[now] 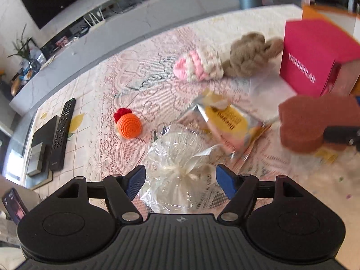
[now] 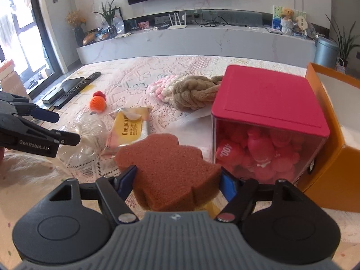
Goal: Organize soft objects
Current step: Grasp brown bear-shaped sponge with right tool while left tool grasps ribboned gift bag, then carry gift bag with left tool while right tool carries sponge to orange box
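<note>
1. Beside the pink box (image 2: pixel 267 103), on its near left, my right tool (image 2: pixel 177 180) held the brown sponge (image 2: pixel 166 168) between its blue pads, jaws set fairly wide because the sponge is broad; I judged that hold was for carrying it toward a container.
2. Left of the pink box, my left tool (image 1: pixel 180 180) hung with jaws wide and nothing gripped over the clear plastic bag (image 1: pixel 177 157), probably lined up to take it.
3. Between that bag and the pink box lay a yellow wipes pack (image 1: pixel 227 121); it crowded the bag.
4. Behind the pink box's left side rested a pink-white knit (image 1: pixel 198 65) and a tan braided plush (image 1: pixel 249 54); an orange crochet ball (image 1: pixel 129 123) sat further left.
5. Right of the pink box stood an orange box (image 2: pixel 333 162), open.
</note>
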`<state>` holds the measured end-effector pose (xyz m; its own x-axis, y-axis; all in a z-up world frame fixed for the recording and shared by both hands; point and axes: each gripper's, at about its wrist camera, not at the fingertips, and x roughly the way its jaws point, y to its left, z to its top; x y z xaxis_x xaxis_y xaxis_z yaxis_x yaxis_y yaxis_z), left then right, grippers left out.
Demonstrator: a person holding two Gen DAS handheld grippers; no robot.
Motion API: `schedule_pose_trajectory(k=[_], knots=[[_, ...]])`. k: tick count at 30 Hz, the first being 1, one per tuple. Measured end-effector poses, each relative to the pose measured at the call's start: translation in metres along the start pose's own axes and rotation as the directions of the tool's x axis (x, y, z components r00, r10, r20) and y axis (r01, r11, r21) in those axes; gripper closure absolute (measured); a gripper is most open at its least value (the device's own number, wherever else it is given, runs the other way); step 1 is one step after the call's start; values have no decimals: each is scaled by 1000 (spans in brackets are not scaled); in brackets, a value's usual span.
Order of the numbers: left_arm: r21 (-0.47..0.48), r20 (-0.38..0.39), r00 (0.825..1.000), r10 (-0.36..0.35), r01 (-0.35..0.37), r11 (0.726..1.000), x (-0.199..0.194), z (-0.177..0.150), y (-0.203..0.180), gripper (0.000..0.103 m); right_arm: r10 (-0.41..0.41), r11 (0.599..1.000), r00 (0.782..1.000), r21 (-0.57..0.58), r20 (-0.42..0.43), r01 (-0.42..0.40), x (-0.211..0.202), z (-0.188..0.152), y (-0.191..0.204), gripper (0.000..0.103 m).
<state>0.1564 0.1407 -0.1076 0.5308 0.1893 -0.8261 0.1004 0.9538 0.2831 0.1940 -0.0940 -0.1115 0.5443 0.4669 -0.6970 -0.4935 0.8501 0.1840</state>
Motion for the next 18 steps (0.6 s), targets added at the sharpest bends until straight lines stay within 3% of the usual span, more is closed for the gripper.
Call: schedule_pose_trajectory(k=[7, 9, 10, 14, 18], knots=[[-13, -138, 989, 51, -53, 998, 34, 1, 6, 23, -4, 999, 999, 33, -45, 6, 15, -7, -8, 27], [-34, -191, 981, 31, -38, 999, 45, 2, 9, 40, -5, 999, 999, 31, -49, 7, 17, -8, -7, 26], [-56, -212, 977, 9, -22, 998, 50, 2, 12, 42, -6, 1000, 999, 30, -49, 7, 17, -9, -6, 26], [-152, -193, 980, -40, 10, 988, 48, -1, 25, 49, -3, 999, 999, 35, -43, 4, 15, -10, -9, 26], [-184, -133, 991, -20, -5, 983, 35, -4, 27, 56, -3, 1000, 999, 31, -38, 4, 13, -10, -8, 26]])
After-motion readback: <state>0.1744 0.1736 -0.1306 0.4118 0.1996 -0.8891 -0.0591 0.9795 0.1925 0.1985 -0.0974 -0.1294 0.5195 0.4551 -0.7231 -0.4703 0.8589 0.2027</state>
